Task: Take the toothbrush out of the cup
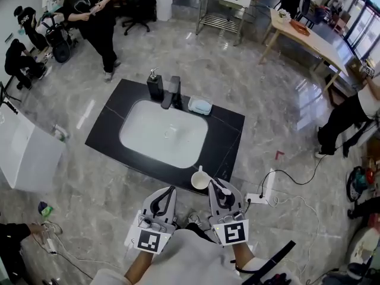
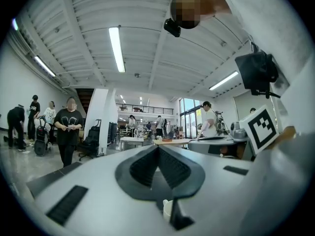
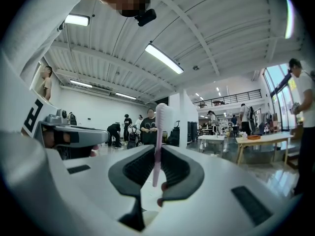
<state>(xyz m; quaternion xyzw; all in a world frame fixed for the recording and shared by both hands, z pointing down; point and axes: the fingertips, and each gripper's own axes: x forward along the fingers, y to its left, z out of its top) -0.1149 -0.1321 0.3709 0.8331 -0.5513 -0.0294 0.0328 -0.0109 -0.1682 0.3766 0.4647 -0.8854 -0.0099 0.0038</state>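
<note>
Black surface (image 1: 110,123) carries the white cup (image 1: 200,180) at its near corner. Clear of the cup, the pink toothbrush (image 3: 158,132) stands upright, clamped between the right gripper's (image 3: 156,150) fingers. The left gripper's (image 2: 158,149) fingers are clenched together, empty.

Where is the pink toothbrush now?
Right gripper view: the pink-handled toothbrush stands upright, clamped in the right tongs. Head view: just right of the round white cup.

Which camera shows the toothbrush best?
The right gripper view: the pink toothbrush stands upright, pinched in the right tool, bristle head on top. The head view shows only a small white bit of it at that tool's tip. The left gripper view shows none of it.
</note>
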